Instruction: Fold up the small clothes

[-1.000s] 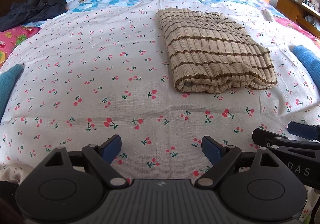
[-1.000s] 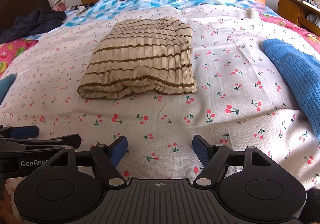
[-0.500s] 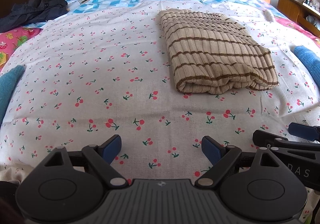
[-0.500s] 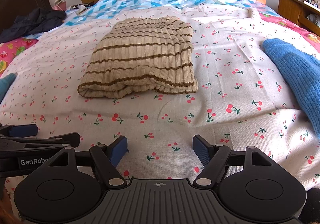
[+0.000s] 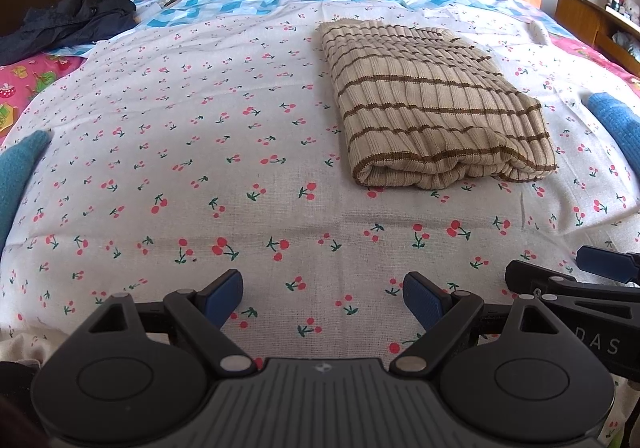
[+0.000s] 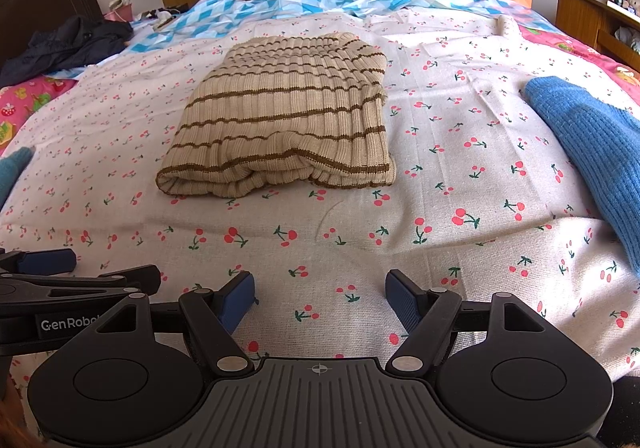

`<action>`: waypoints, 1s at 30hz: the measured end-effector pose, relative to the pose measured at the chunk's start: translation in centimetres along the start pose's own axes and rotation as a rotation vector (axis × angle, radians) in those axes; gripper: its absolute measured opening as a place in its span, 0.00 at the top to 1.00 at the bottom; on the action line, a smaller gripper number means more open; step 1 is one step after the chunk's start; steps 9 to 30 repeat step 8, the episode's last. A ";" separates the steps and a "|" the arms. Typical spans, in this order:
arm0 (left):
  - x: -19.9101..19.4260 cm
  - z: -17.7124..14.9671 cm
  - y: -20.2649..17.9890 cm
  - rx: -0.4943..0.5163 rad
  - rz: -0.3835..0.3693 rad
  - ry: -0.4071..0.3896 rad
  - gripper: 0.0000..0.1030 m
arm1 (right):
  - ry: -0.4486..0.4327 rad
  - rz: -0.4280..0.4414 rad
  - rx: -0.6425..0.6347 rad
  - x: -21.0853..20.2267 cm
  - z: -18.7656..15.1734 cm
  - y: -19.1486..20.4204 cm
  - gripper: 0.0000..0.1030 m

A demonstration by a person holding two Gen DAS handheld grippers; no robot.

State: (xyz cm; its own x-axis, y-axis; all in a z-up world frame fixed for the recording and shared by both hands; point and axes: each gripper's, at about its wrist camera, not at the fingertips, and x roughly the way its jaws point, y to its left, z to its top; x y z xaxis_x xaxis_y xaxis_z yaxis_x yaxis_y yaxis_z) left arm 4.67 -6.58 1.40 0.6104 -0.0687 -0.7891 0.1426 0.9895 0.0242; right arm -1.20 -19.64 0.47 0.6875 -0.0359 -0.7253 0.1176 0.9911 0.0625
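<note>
My two black hand-held grippers with blue finger pads

My left black plastic two-finger gripper has a ribbed grey centre plate with a small emblem, two round black discs at its sides, triangular cut-outs in its link arms, silver pivot pins, and textured dark blue rubber pads. My right black plastic two-finger gripper is built the same way, with a crosshair mark on its grey plate. White lettering reads "GenRobo" on the left one's side as seen from the right wrist, and "DAS" on the right one's side.
</note>
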 end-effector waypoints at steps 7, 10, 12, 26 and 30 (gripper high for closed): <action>0.0 0.0 0.0 0.000 0.001 -0.002 0.11 | 0.000 0.000 0.000 0.0 -0.1 0.1 0.28; 0.0 0.0 0.0 0.000 0.002 -0.001 0.11 | 0.000 0.001 0.000 0.0 -0.1 0.1 0.28; 0.0 0.0 0.0 0.000 0.002 -0.001 0.11 | 0.000 0.001 0.000 0.0 -0.1 0.1 0.28; 0.0 0.0 0.0 0.000 0.002 -0.001 0.11 | 0.000 0.001 0.000 0.0 -0.1 0.1 0.28; 0.0 0.0 0.0 0.000 0.002 -0.001 0.11 | 0.000 0.001 0.000 0.0 -0.1 0.1 0.28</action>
